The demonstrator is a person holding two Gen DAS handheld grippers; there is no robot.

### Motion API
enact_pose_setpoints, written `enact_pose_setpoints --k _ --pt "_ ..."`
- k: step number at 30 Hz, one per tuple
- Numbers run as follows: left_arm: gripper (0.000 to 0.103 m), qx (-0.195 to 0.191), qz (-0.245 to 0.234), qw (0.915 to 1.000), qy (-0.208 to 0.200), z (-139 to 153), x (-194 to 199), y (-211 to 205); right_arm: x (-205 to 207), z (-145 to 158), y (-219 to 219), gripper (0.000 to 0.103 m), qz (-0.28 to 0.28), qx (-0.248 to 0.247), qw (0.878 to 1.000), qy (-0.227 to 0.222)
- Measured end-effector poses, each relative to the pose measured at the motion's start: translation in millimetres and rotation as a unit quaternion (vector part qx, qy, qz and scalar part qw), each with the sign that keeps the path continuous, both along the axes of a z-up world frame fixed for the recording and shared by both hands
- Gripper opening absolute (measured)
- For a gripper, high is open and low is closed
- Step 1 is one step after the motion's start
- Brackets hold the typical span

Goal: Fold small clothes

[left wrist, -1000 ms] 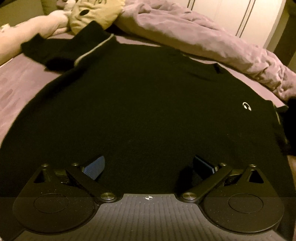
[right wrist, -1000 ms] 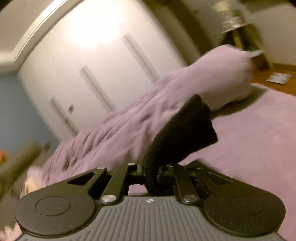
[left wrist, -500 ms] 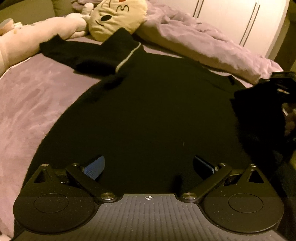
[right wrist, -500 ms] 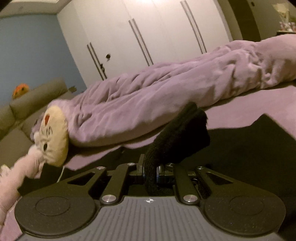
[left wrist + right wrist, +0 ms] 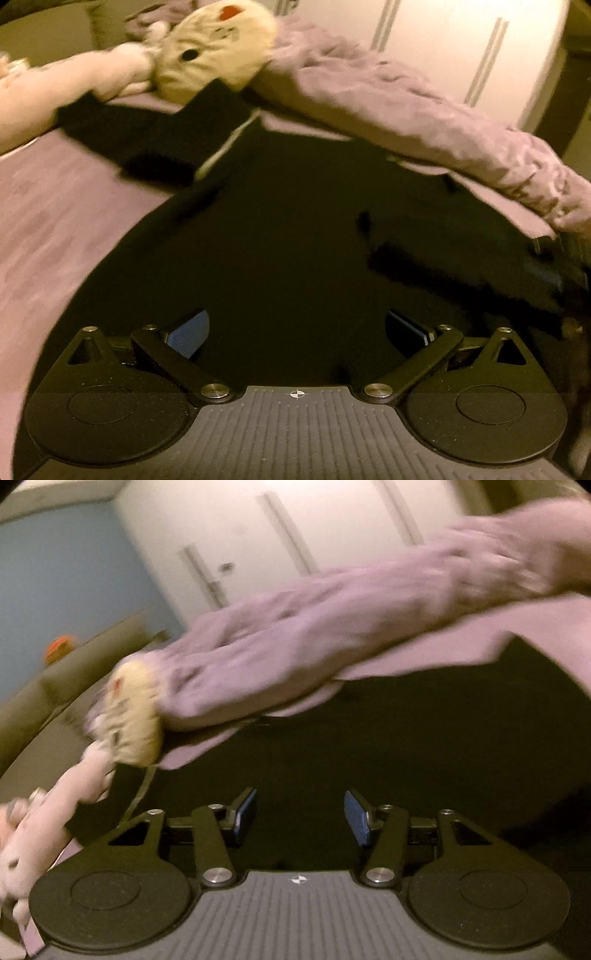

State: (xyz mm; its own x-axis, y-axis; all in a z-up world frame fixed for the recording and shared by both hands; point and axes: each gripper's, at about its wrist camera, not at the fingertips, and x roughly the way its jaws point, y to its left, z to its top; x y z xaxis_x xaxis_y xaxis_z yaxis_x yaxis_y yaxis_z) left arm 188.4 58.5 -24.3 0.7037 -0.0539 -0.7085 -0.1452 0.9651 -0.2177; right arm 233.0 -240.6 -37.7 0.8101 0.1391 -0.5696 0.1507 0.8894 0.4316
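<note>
A black sweater lies flat on the purple bed. Its left sleeve stretches out to the far left, beside a pale stripe at the shoulder. Its right sleeve lies folded across the body. My left gripper is open and empty, low over the sweater's hem. My right gripper is open and empty just above the sweater. It also shows at the right edge of the left wrist view.
A rumpled purple duvet runs along the far side of the bed. A yellow-faced plush toy with pink limbs lies at the far left, touching the left sleeve. White wardrobe doors stand behind. Bare purple sheet lies left of the sweater.
My right gripper has opened and let go of the right sleeve, which now lies folded over the sweater's body. The left gripper has stayed open and shifted slightly.
</note>
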Motion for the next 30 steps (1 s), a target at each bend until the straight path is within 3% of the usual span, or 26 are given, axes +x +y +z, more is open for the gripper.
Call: enact_pose_setpoints --k 4,12,15,17,18,23,24,26,30 --pt "0.103 -0.029 -0.035 0.999 0.004 0.9 46.3 -21.0 -37.1 -18.3 -34.6 0.034 -0.053 -0.008 0.998 0.04" --pt "0.103 -0.11 -0.034 0.9917 0.057 -32.8 113.7 -45.7 -68.9 -43.4 -47.7 0.034 -0.062 -0.02 0.998 0.016" --pt "0.102 -0.143 -0.024 0.9879 0.055 -39.0 121.7 -45.3 -72.3 -50.4 -49.0 0.034 -0.062 -0.015 0.998 -0.009" --pt "0.089 -0.167 -0.02 0.9844 0.053 -42.9 126.4 -45.3 -73.4 -51.3 -51.2 0.035 -0.059 -0.013 0.998 -0.013" --pt "0.074 -0.171 -0.017 0.9832 0.061 -46.1 129.3 -45.8 -75.5 -52.1 -52.2 0.036 -0.059 -0.012 0.998 -0.015" --pt "0.035 -0.158 -0.014 0.9847 0.072 -49.7 140.1 -51.4 -75.1 -54.7 -48.8 0.036 -0.057 -0.023 0.998 -0.021" --pt "0.022 -0.161 -0.017 0.9841 0.074 -49.0 141.8 -51.8 -75.4 -55.0 -48.0 0.036 -0.057 -0.025 0.998 -0.021" --pt "0.021 -0.162 -0.02 0.9837 0.076 -46.9 144.2 -53.1 -75.8 -55.9 -47.4 0.037 -0.057 -0.027 0.998 -0.022" --pt "0.02 -0.12 -0.035 0.9897 0.07 -40.7 144.4 -60.5 -74.4 -55.2 -44.3 0.037 -0.057 -0.038 0.997 -0.019"
